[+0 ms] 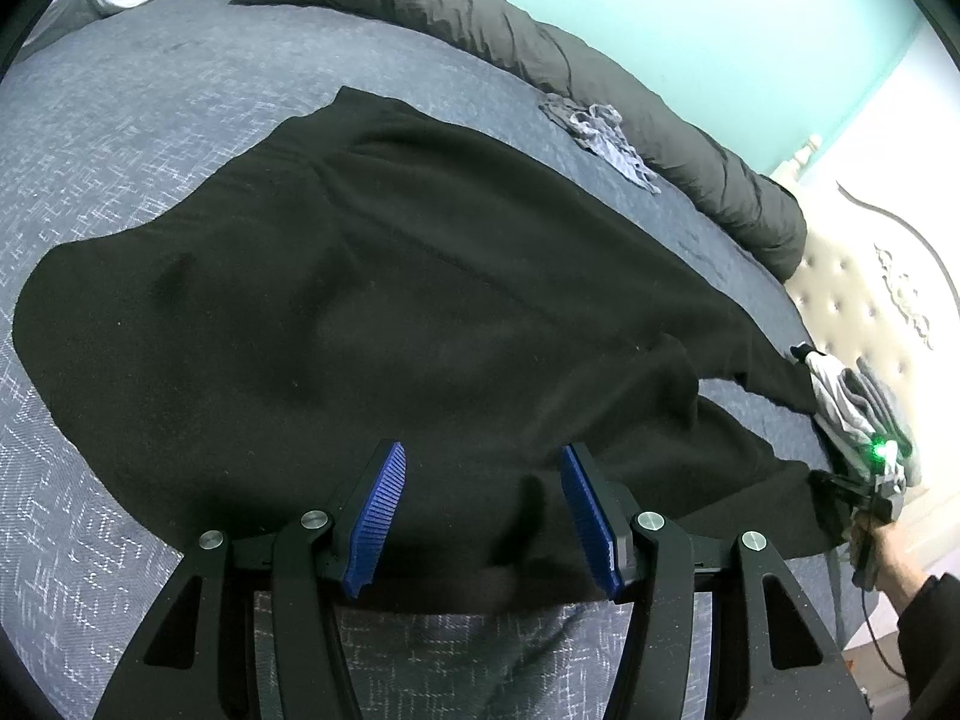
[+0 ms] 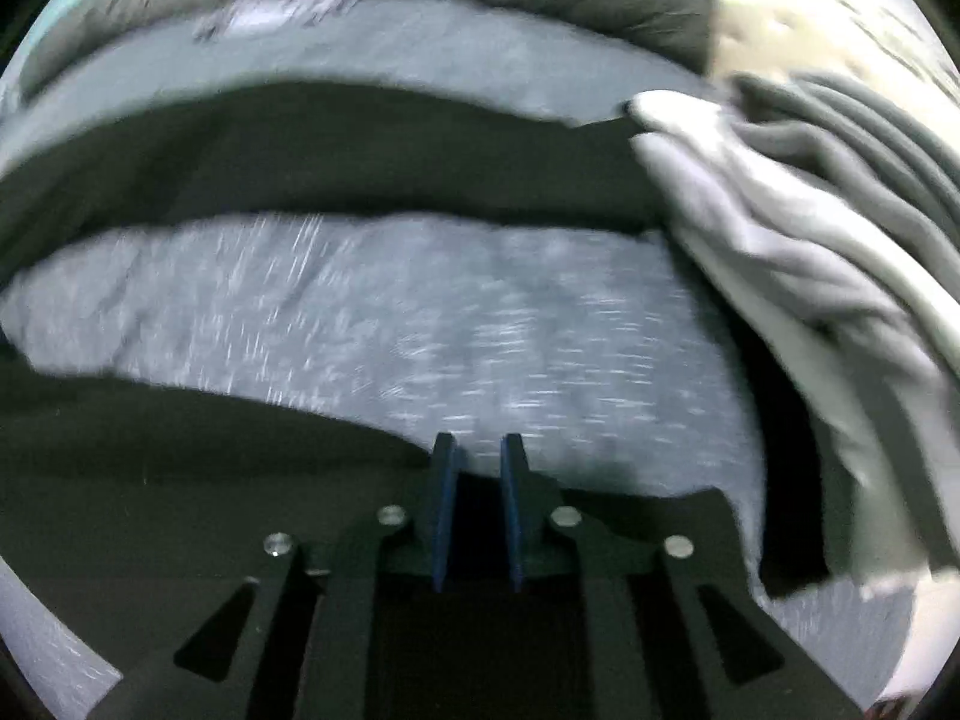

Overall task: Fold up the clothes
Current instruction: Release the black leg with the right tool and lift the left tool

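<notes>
On blue woven bed (image 1: 150, 138): black fleece trousers (image 1: 360, 300) spread flat. Left hand-held gripper (image 1: 480, 516) jaws apart over waistband. Right hand-held gripper (image 2: 478, 510) blurred, jaws narrowly apart; folded grey clothes (image 2: 810, 192) beside.

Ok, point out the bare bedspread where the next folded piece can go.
Bare blue bedspread lies left of the spread black garment, up to the rolled grey duvet. A narrower strip runs between garment and duvet, holding a small crumpled cloth. The headboard side is crowded with a folded grey-and-white pile.
</notes>
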Tool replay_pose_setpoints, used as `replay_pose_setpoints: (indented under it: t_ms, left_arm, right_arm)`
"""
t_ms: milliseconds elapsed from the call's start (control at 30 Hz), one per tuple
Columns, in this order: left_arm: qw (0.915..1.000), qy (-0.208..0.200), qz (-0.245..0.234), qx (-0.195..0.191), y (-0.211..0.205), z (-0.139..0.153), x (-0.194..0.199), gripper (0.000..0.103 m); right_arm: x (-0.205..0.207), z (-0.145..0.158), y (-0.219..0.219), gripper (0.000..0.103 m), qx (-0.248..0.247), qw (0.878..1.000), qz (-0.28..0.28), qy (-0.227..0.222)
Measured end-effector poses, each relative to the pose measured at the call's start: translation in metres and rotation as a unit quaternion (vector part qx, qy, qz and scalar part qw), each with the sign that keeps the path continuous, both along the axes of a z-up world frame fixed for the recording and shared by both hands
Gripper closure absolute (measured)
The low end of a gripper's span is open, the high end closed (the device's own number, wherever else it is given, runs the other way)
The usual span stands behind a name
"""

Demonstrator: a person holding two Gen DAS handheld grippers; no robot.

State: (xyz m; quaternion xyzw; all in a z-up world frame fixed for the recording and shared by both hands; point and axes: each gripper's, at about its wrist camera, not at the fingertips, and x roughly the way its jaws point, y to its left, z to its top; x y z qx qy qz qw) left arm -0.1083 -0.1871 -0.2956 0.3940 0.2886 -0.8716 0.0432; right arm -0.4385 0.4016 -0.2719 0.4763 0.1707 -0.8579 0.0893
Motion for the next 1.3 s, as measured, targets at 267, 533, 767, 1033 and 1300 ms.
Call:
replay_pose_setpoints:
  t_ms: [267, 533, 767, 1033, 1300]
  left_arm:
    - [0.9999, 0.010, 0.011, 0.001, -0.003, 0.011, 0.004, 0.044]
    - [0.9996, 0.007, 0.015, 0.025, -0.009, 0.031, 0.006, 0.037]
    - [0.9987, -0.047, 0.020, 0.000, -0.044, 0.042, 0.015, 0.036]
    - [0.9920, -0.098, 0.078, -0.016, -0.105, 0.012, 0.037, 0.036]
    - [0.9884, -0.093, 0.120, -0.012, -0.128, 0.000, 0.054, 0.036]
  right_arm:
    - [0.075, 0.041, 0.088, 0.076, -0.055, 0.994, -0.058, 0.068]
    - [0.091, 0.026, 0.163, 0.062, -0.164, 0.975, -0.148, 0.028]
    - [0.080, -0.002, 0.170, 0.050, -0.245, 0.954, -0.175, -0.010]
    - [0.069, -0.008, 0.162, 0.063, -0.258, 0.951, -0.171, -0.015]
    - [0.073, -0.002, 0.161, 0.093, -0.249, 0.953, -0.171, -0.001]
